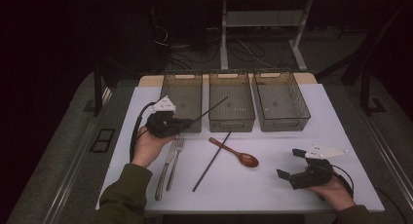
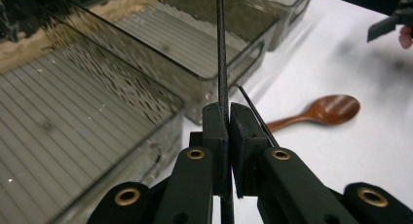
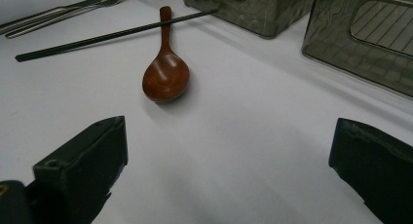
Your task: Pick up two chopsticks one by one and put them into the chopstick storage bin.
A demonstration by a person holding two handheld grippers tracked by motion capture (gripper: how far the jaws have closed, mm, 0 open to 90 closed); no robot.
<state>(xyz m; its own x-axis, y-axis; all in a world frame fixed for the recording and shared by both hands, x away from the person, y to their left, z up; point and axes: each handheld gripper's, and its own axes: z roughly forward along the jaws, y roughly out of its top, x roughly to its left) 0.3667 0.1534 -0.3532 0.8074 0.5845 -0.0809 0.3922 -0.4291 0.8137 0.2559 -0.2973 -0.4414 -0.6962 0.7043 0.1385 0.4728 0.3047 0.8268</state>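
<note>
A: What does the left gripper (image 1: 189, 121) have?

B: Its jaws are clamped on 1 black chopstick (image 1: 210, 108), lifted off the table and slanting toward 2 o'clock over the middle bin (image 1: 232, 100), 1 of 3.

A: And the other chopstick (image 1: 212, 161)?

B: Flat on the white table (image 1: 292, 185), at 5 o'clock from that gripper, lying over the handle of the wooden spoon (image 1: 235, 152).

A: The right gripper (image 1: 291, 164)?

B: Its jaws stand wide apart with nothing between them, resting at 3 o'clock from the spoon.

A: Anything else?

B: A knife (image 1: 164, 170) and fork (image 1: 176, 160) lie below the left hand (image 1: 148, 145).
</note>
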